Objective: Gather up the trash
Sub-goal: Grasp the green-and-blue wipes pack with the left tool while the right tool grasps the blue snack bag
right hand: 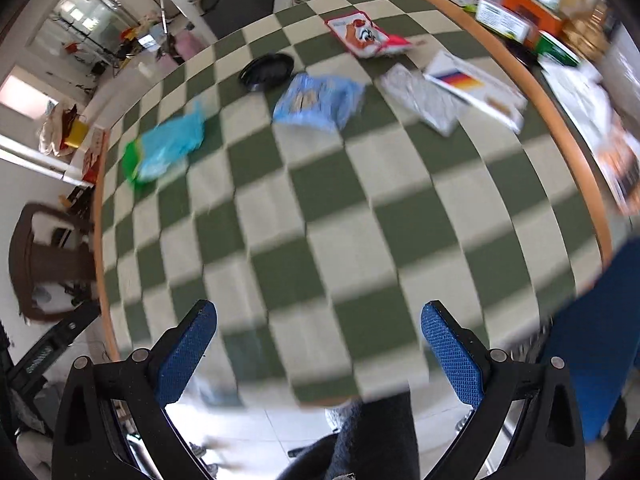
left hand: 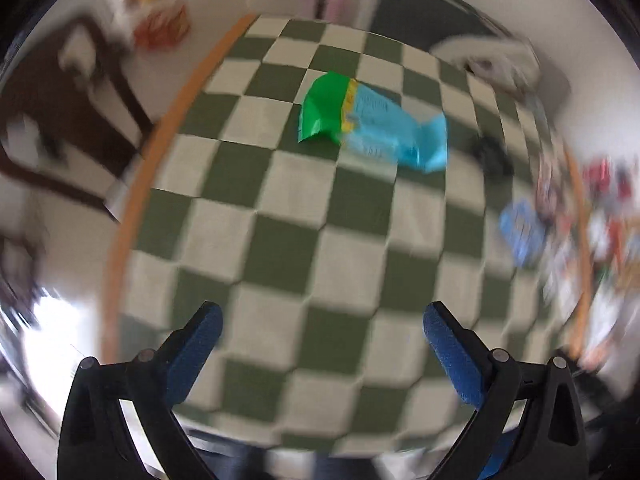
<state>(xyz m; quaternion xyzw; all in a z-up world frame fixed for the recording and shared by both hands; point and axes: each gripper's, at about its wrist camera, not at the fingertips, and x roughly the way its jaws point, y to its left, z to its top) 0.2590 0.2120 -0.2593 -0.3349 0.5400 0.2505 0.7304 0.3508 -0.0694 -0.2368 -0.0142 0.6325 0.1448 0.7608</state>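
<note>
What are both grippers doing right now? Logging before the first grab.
Left gripper: open, holding nothing.
Right gripper: open, holding nothing.

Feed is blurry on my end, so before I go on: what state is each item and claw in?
Left claw: open, empty.
Right claw: open, empty.
Green-and-blue wrapper: crumpled, lying on the checkered table.
Blue snack bag: lying flat.
Red cartoon packet: lying flat.
Black lid: resting flat.
</note>
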